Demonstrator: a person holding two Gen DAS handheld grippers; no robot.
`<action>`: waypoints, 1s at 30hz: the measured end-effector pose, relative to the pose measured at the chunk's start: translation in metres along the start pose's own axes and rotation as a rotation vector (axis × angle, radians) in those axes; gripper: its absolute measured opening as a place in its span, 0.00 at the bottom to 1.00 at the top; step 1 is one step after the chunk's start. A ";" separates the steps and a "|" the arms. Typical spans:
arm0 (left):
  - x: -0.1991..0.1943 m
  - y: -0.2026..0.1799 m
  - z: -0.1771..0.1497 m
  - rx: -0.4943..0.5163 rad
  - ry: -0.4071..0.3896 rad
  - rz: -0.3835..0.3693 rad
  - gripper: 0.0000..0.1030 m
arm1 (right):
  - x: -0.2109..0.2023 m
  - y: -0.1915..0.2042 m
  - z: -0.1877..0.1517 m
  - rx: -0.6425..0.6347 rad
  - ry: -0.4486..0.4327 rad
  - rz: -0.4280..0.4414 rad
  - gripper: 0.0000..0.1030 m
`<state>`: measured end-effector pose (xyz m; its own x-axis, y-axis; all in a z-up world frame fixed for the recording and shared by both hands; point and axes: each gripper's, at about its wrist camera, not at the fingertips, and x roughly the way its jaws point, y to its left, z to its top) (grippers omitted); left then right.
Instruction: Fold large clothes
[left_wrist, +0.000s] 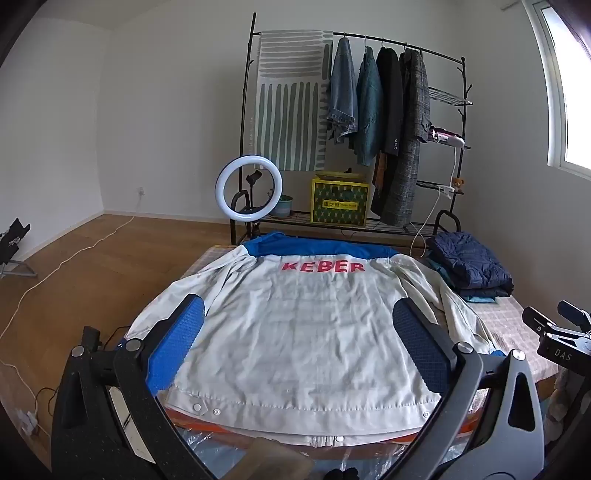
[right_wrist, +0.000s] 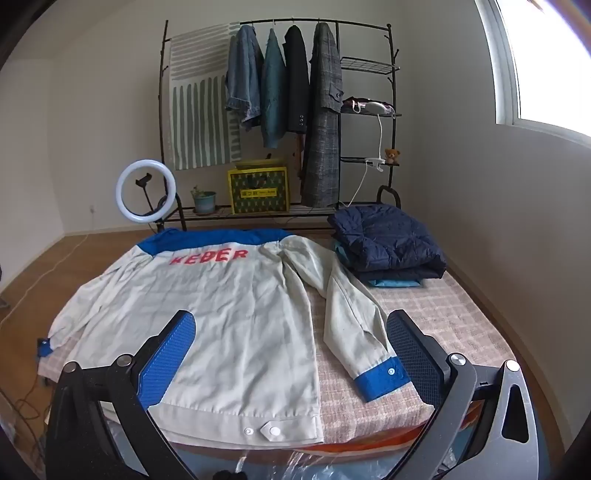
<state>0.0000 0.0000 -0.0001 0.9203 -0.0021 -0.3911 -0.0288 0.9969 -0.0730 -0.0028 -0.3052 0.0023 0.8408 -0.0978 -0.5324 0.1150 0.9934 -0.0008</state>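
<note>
Jacket (left_wrist: 295, 325): white with a blue yoke and blue cuffs, spread back-side up on the bed (right_wrist: 436, 317); red letters "KEBER" (left_wrist: 322, 266) run across the upper back.
Jacket axis: long axis runs from the hem at the bed's near edge to the collar at the far edge, collar pointing toward the clothes rack (left_wrist: 369, 122).
Hem (right_wrist: 258, 417): lies along the bed's near edge, with white snaps on a tab showing in the right wrist view.
Right sleeve (right_wrist: 351, 314): lies on the bed beside the jacket body, angled down from the shoulder toward the near edge, its blue cuff (right_wrist: 382, 376) nearest the camera.
Left sleeve (left_wrist: 177, 291): lies along the other side of the jacket body, toward the bed's left edge; its blue cuff (right_wrist: 44, 347) hangs at that edge.
Left tongs (left_wrist: 299, 350): released, jaws spread wide, above the lower back of the jacket with nothing gripped.
Right tongs (right_wrist: 291, 365): released, jaws spread wide, above the jacket's right side; the blue cuff sits just by the right pad (right_wrist: 413, 358), not pinched.
Folded pile (right_wrist: 388, 247): a dark blue quilted garment on top of other folded clothes, at the far right corner of the bed, apart from the jacket.
Ring light (left_wrist: 248, 189): stands beyond the bed's far edge, left of the collar.
</note>
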 end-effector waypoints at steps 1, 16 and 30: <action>0.000 0.000 0.000 -0.003 0.001 0.001 1.00 | 0.000 0.000 0.000 -0.006 0.000 -0.004 1.00; 0.012 0.003 -0.009 -0.008 0.026 0.012 1.00 | 0.002 -0.001 0.000 0.009 0.008 0.004 1.00; 0.011 0.007 -0.007 -0.015 0.033 0.008 1.00 | 0.004 0.001 -0.004 0.009 0.016 0.009 1.00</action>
<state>0.0077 0.0066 -0.0114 0.9067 0.0029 -0.4217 -0.0421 0.9956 -0.0838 -0.0018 -0.3039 -0.0034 0.8334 -0.0883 -0.5455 0.1127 0.9936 0.0114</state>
